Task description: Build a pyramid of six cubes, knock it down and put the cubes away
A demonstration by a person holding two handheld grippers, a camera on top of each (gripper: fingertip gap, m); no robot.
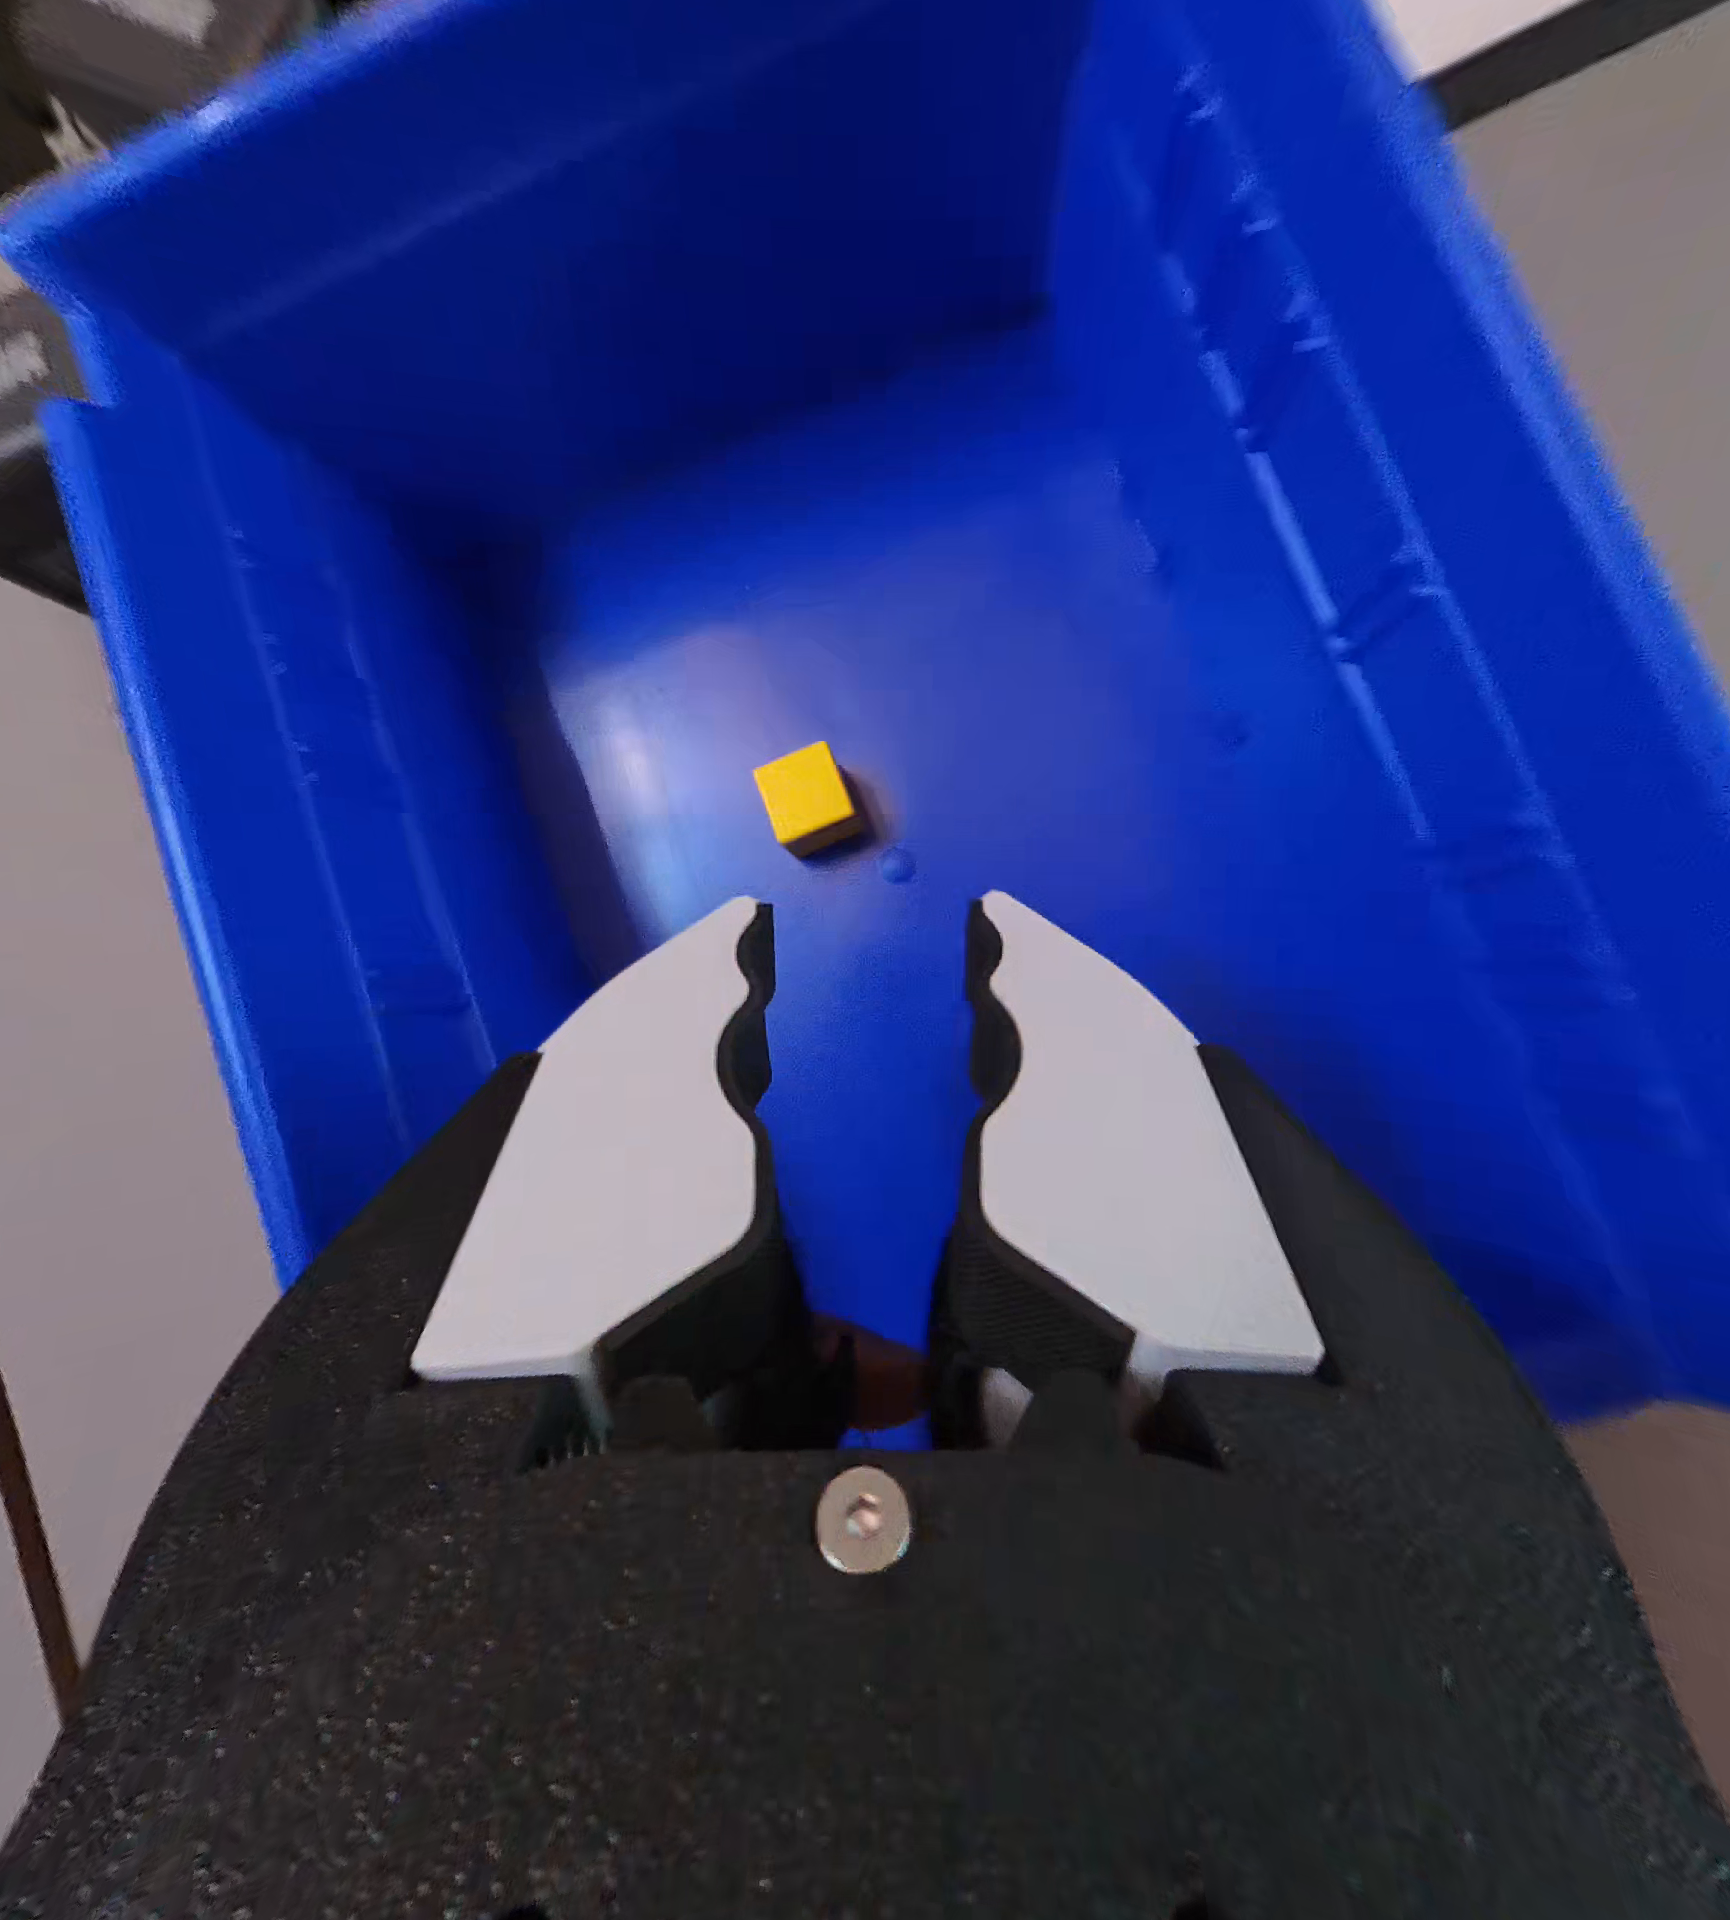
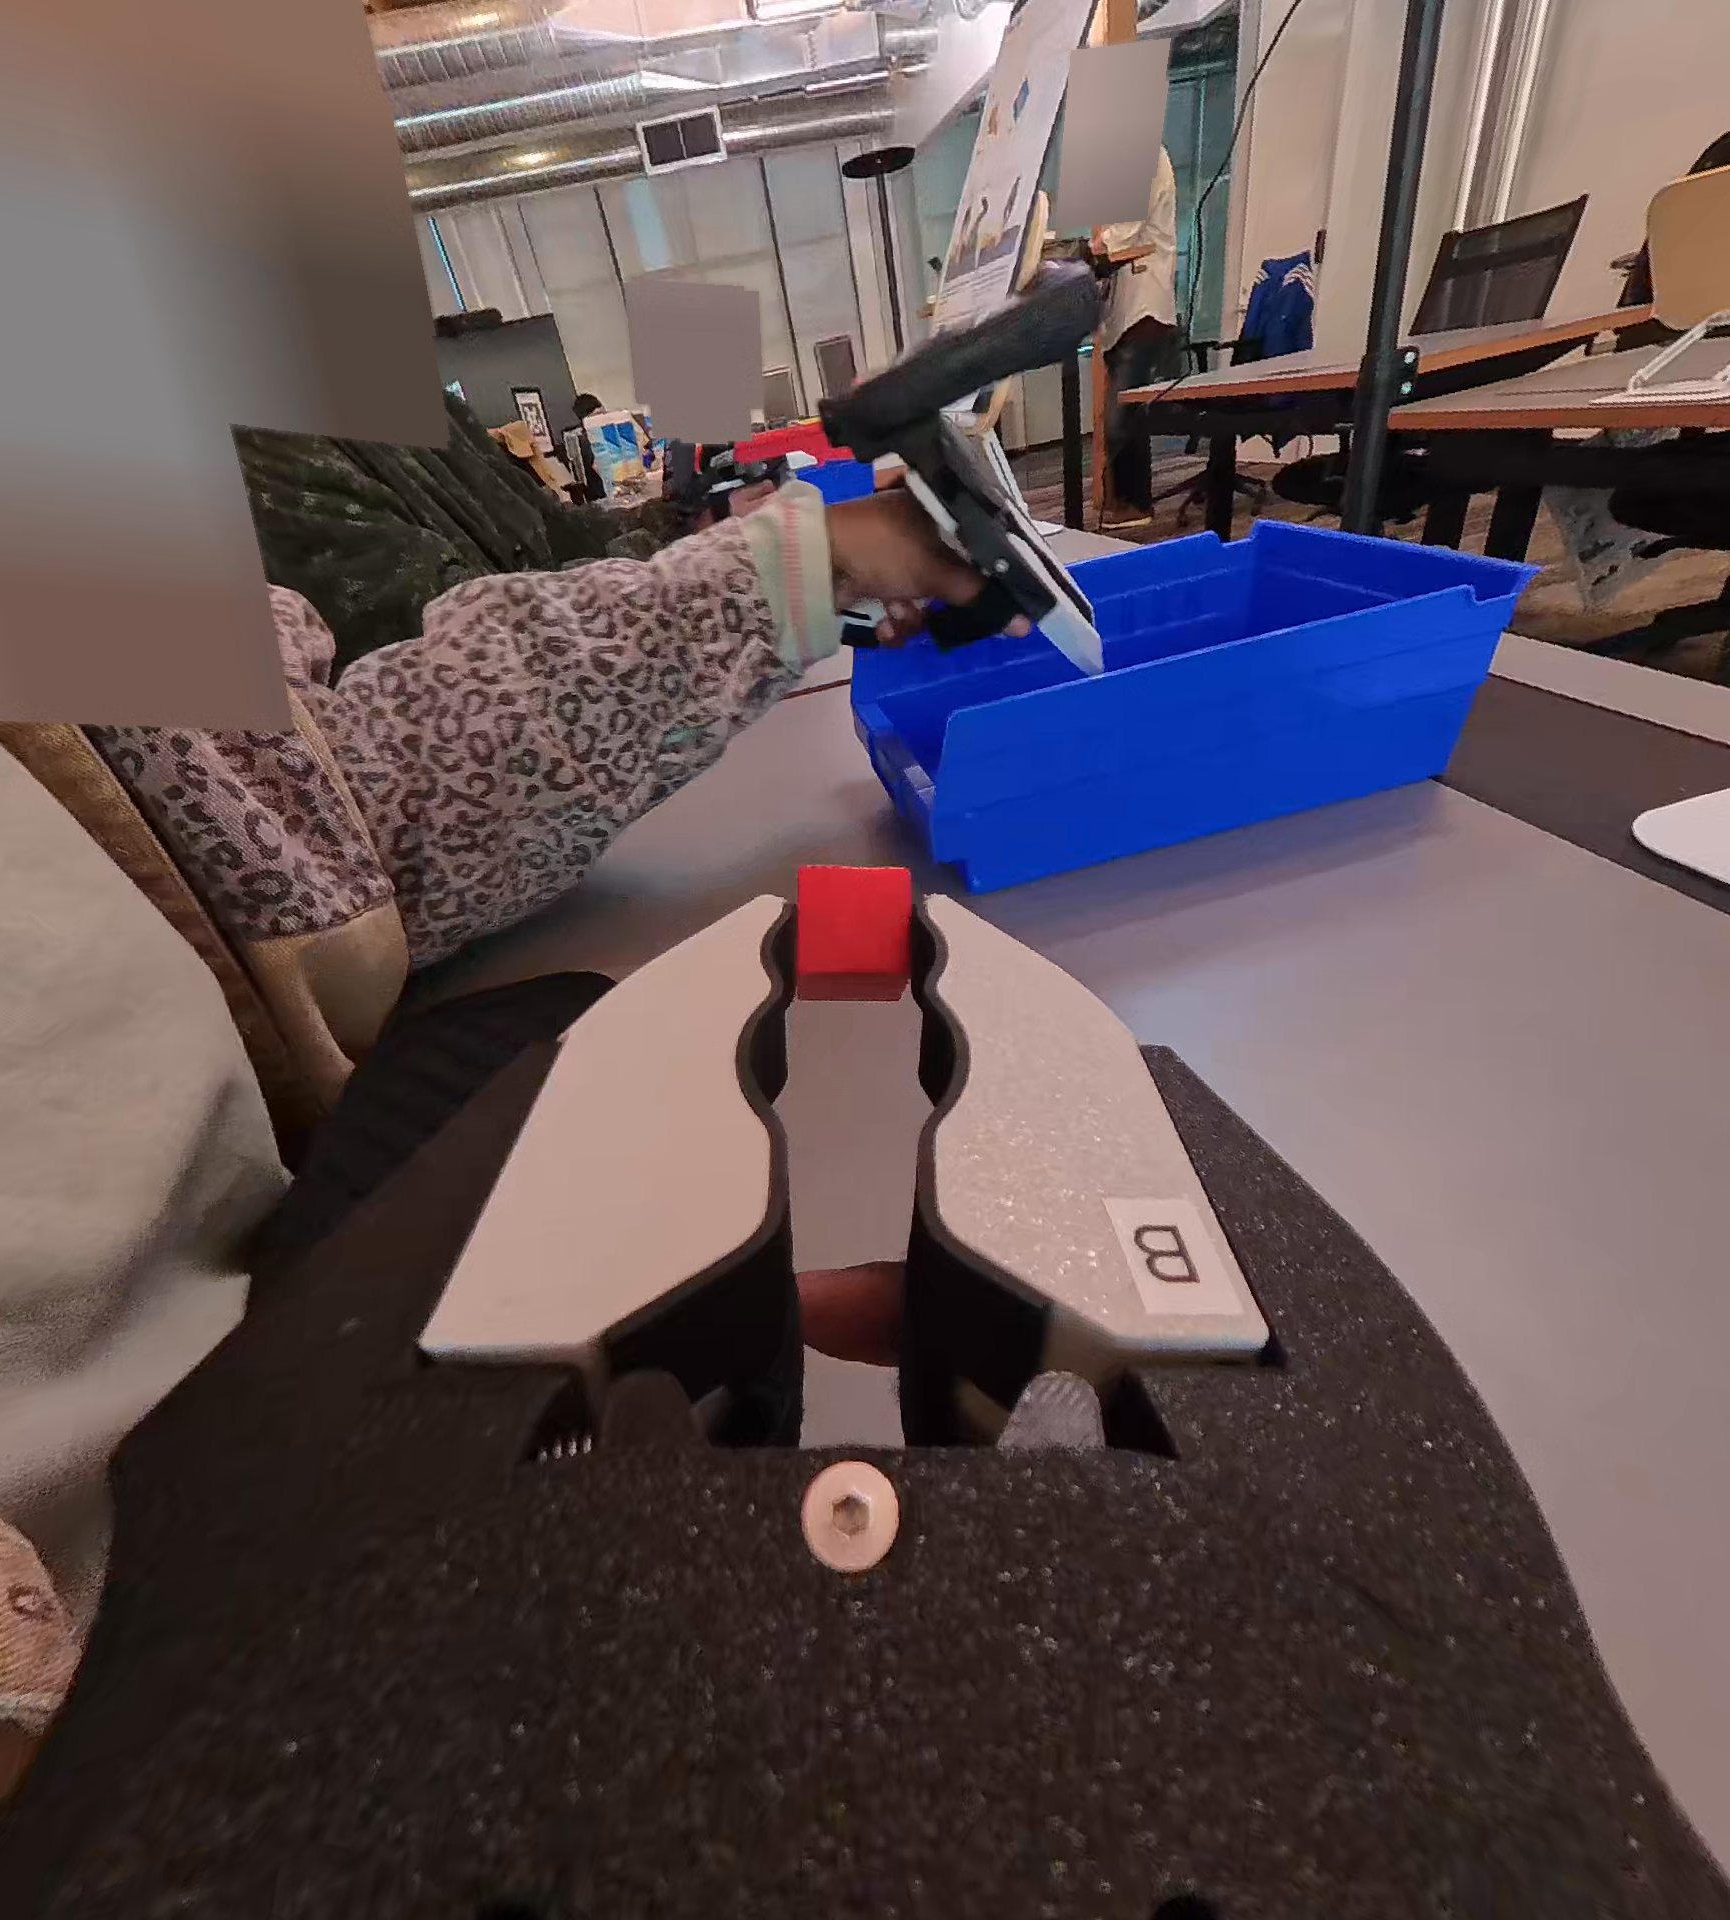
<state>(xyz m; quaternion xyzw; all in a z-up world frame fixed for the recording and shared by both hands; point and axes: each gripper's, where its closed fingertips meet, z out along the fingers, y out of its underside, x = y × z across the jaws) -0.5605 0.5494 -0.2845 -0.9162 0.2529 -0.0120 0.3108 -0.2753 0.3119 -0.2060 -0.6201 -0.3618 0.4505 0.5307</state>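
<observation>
Your left gripper hangs parted and empty over the blue bin, yellow cube flat just ahead. Your right gripper clamps the red cube squarely.

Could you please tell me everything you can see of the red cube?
The red cube is small, solid-coloured and matte, with sharp edges, possibly painted wood. It sits level, pinched between the tips of the right gripper, whose black inner pads press on its two sides. It seems held just above the grey table, short of the blue bin.
</observation>
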